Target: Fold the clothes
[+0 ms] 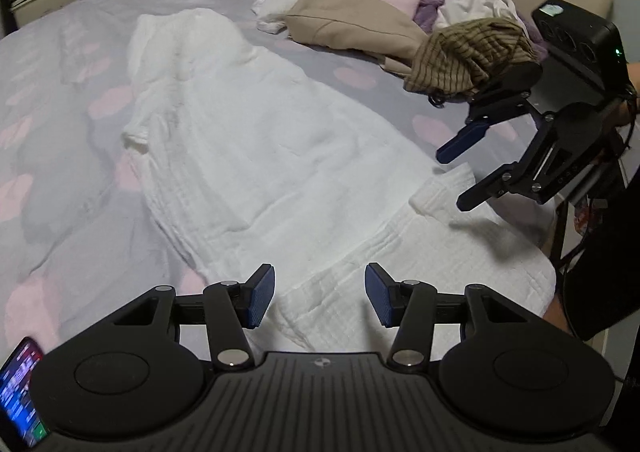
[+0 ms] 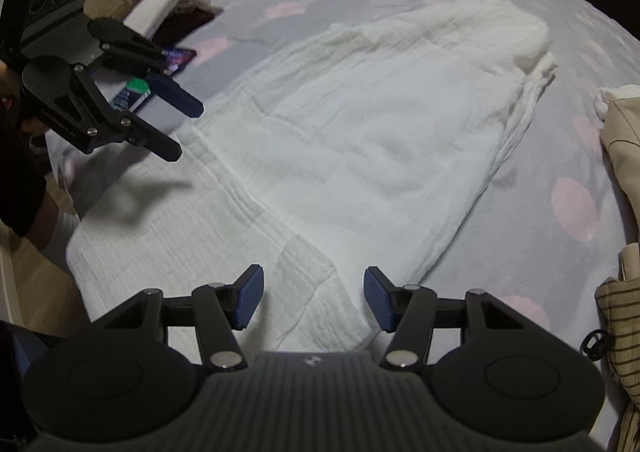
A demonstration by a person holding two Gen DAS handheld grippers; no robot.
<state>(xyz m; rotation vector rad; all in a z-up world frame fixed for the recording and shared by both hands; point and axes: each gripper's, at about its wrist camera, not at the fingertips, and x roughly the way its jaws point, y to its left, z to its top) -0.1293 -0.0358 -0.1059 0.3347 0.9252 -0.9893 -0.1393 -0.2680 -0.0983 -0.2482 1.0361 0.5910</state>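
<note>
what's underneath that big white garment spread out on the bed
The white garment lies on a grey bedspread with pink spots. Whatever is directly beneath the cloth is covered and cannot be seen.

Bed point(image 1: 60, 64): open grey sheet on the left side of the white garment point(image 1: 248, 140), passable. Far right corner blocked by a heap of unfolded clothes point(image 1: 360, 12). Phone point(image 2: 182, 58) and folded stack point(image 2: 160, 0) occupy the near left edge. Both tools hover above the hem, gap between them free.
</note>
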